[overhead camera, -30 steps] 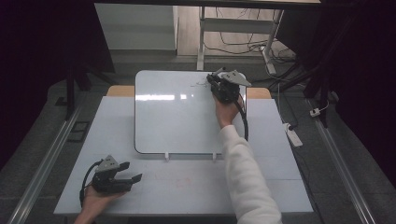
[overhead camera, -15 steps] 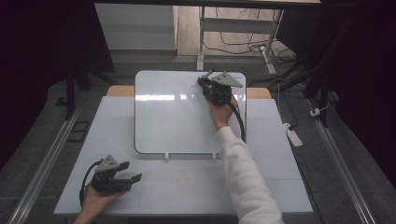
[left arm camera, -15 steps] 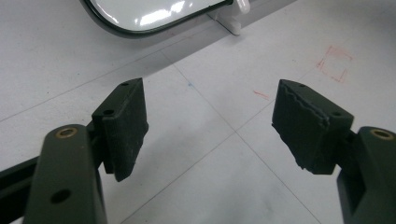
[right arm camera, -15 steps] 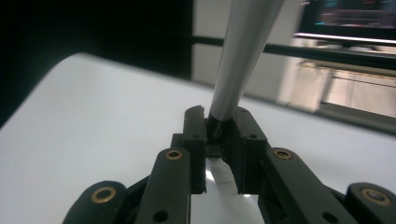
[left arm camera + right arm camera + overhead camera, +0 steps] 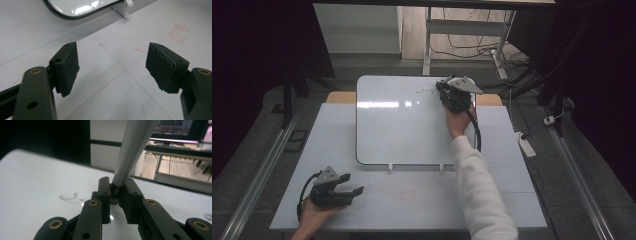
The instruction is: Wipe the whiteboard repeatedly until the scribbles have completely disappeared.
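Note:
A white whiteboard with a dark rim lies flat on the far half of the table. My right gripper is over its far right corner. In the right gripper view, my right gripper is shut on a grey marker that rises steeply from between the jaws. Faint scribbles mark the whiteboard just left of the jaws. My left gripper rests at the table's front left. In the left gripper view, my left gripper is open over bare table, and the whiteboard's near corner lies ahead.
Two small white clips sit at the whiteboard's near edge, one of them ahead of the left jaws. Red pen marks dot the tabletop. A power strip lies on the floor to the right, and metal rails run along both sides.
My right gripper swept left along the whiteboard's far edge with the marker, then came back to the right. The left gripper stayed still.

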Demonstrator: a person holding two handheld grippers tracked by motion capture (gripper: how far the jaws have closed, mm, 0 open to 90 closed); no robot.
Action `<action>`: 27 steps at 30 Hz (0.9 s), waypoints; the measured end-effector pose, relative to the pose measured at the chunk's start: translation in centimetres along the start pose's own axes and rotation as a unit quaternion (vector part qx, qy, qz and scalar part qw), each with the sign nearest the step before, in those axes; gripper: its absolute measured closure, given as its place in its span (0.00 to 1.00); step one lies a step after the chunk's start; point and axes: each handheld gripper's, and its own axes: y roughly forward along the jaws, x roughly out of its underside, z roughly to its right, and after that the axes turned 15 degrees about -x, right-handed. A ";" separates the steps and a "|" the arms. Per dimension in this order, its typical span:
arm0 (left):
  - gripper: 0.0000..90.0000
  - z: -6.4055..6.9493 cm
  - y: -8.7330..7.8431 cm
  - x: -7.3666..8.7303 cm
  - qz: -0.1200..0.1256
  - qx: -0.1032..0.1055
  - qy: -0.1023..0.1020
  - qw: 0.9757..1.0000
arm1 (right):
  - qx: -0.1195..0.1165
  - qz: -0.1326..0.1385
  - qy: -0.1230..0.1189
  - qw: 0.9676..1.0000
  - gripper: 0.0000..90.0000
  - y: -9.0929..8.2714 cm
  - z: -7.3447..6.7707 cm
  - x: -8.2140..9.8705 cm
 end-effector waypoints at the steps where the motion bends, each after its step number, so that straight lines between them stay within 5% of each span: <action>1: 0.30 0.0 0.0 0.0 0.001 0.000 0.000 1.000 | -0.002 -0.001 -0.002 1.000 0.86 -0.1 -0.1 0.1; 5: 0.30 0.0 0.2 -0.1 -0.001 -0.001 0.001 1.000 | -0.050 -0.041 -0.058 0.996 0.86 0.6 -2.0 0.8; 11: 0.30 0.0 0.1 0.0 -0.001 -0.001 -0.002 1.000 | -0.022 -0.003 0.002 1.000 0.86 -0.3 -0.2 0.7; 16: 0.30 0.0 0.3 -0.1 -0.003 0.000 0.001 1.000 | -0.049 -0.031 -0.042 0.997 0.86 0.1 -2.2 1.4; 21: 0.30 0.1 0.1 0.0 0.000 -0.002 0.000 1.000 | -0.019 0.004 0.000 1.000 0.86 0.1 -0.8 0.9; 27: 0.30 0.0 0.3 0.0 -0.002 0.000 0.000 1.000 | -0.055 -0.025 -0.040 0.997 0.86 1.4 -3.1 1.2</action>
